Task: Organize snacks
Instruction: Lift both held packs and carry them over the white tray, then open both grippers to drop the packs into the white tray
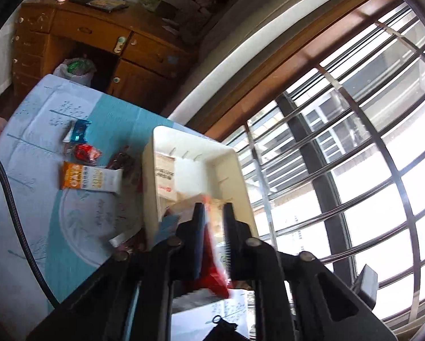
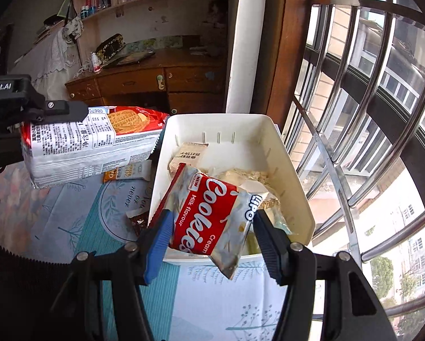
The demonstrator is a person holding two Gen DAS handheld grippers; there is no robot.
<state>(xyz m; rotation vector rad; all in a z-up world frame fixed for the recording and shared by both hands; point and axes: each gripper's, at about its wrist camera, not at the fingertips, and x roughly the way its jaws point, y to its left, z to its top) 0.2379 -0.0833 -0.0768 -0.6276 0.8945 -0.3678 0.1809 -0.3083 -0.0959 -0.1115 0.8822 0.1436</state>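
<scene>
I am pinching one biscuit pack (image 2: 93, 139) in my left gripper (image 1: 215, 213), holding it in the air beside the one white bin (image 2: 297, 199). My right gripper (image 2: 212, 227) is standing spread around one "Cookies Milk flavour" packet (image 2: 212, 216) lying in the bin. One "OATS" bar (image 1: 90, 180) is lying on the table (image 1: 36, 213).

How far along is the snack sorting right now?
Partly done. A few packets already lie in the white bin. The left gripper holds a biscuit pack beside it; the right gripper straddles the Cookies pack. The oat bar and candies remain on the table.
</scene>
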